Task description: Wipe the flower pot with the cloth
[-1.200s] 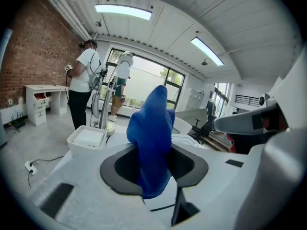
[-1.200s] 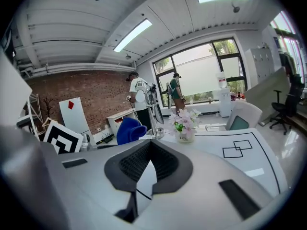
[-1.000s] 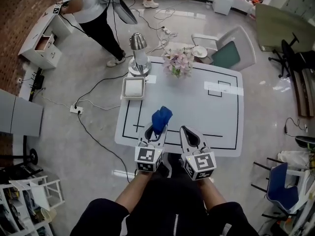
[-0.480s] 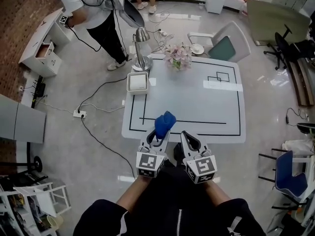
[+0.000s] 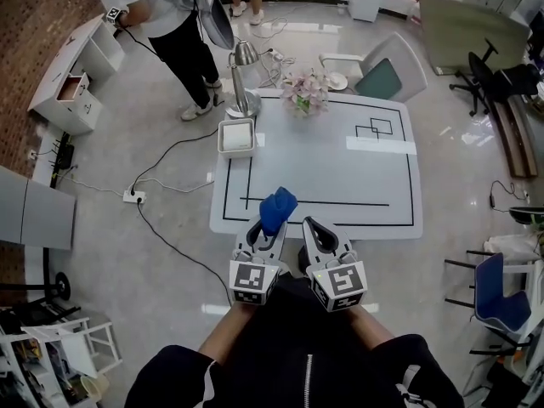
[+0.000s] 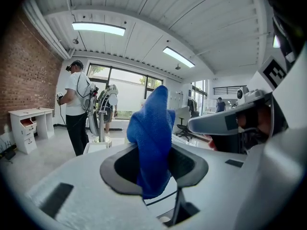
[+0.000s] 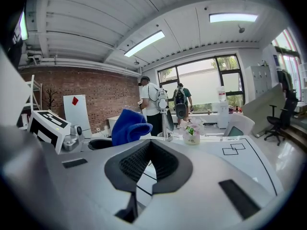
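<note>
L gripper has the cloth, R gripper shut & empty, pot far off.
L gripper (image 5: 268,230) clamps blue cloth (image 5: 277,209) upright by table (image 5: 399,228) near edge, R gripper (image 5: 313,228) beside it. R gripper view alone shows pot (image 7: 191,137) side-on at far edge. Both grippers further back vs 1 s ago.

A white table (image 5: 374,177) marked with black lines lies just ahead of the fingers (image 5: 316,233). Past its far edge stands a chair (image 5: 378,76) with a teal seat. A glossy grey floor (image 5: 127,143) spreads all around. Far to the left of the fingers runs a red brick wall (image 6: 19,71), with a white desk (image 5: 72,87) against it. Straight ahead of the fingers, tall dark-framed windows (image 7: 206,83) let in daylight. Overhead, long light panels (image 6: 98,28) glow in a white ribbed ceiling (image 6: 144,13). Right of the fingers, a blue chair (image 5: 493,291) stands well apart from the table.
</note>
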The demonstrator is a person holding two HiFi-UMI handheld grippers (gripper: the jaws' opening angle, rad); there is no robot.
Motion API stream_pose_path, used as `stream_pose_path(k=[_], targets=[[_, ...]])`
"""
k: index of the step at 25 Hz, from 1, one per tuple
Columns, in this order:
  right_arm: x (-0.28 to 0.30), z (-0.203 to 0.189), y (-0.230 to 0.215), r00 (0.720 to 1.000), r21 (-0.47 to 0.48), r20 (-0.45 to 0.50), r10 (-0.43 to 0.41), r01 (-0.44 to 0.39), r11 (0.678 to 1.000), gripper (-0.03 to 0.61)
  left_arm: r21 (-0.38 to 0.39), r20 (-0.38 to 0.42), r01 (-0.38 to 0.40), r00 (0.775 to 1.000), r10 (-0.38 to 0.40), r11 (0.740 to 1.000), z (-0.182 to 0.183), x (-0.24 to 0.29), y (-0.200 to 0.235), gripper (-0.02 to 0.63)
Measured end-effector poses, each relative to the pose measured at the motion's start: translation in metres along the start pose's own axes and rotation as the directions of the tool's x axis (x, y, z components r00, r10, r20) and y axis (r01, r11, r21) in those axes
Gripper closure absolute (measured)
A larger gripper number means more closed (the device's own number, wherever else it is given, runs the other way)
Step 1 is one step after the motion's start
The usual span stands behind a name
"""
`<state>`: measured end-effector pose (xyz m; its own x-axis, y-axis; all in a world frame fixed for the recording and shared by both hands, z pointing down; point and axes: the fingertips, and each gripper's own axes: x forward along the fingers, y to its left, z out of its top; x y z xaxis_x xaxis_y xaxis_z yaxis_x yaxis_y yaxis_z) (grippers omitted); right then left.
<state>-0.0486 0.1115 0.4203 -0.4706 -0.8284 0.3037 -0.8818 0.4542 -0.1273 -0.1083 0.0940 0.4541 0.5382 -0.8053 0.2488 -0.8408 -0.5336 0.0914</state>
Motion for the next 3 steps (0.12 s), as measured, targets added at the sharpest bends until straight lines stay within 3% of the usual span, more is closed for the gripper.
stream_pose_path(k=[3], targets=[[0.003,0.003,0.0046,1.0,-0.006,-0.009,0.003,-0.003,1.0,0.571,0.021,-0.019,-0.008,1.0,0.009,1.0,-0.0106,-0.0047,0.008,0.472]])
